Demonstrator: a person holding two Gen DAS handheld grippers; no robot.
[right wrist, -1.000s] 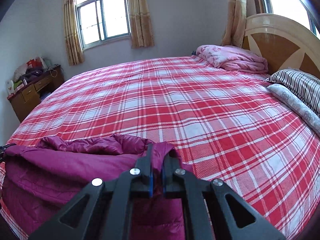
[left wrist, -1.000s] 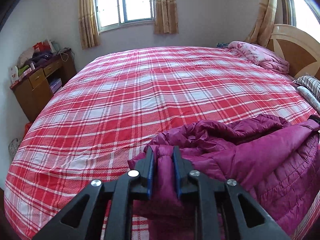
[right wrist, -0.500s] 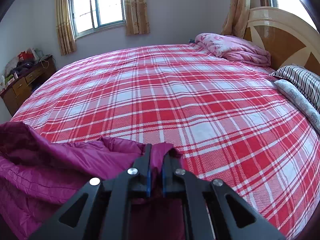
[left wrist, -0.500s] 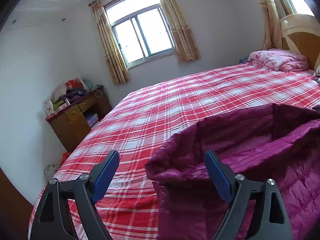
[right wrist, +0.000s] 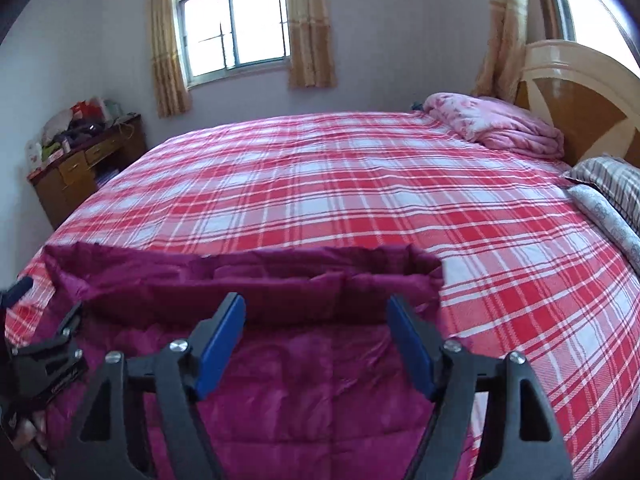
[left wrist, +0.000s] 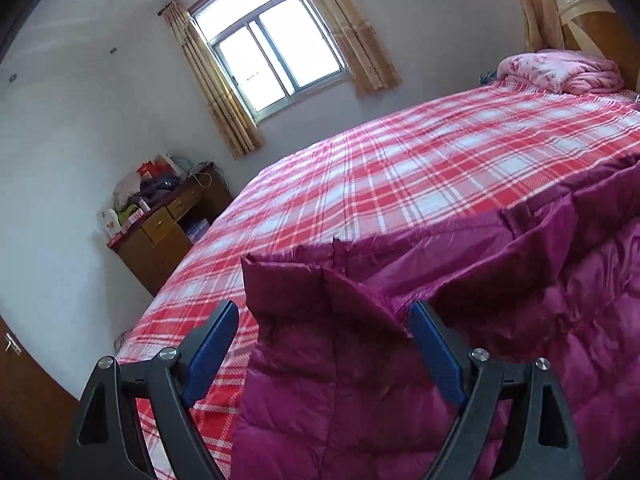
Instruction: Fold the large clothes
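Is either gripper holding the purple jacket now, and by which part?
Nothing is held. The jacket lies on the bed; left jaws are open, right jaws opening, pads clear of it.

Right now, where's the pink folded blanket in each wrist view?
Left wrist: pink blanket at the upper right, on the bed's far corner by the headboard.
Right wrist: pink blanket right of centre, upper half, against the headboard.
Shared landmark: the curtained window, left of the blanket in both.
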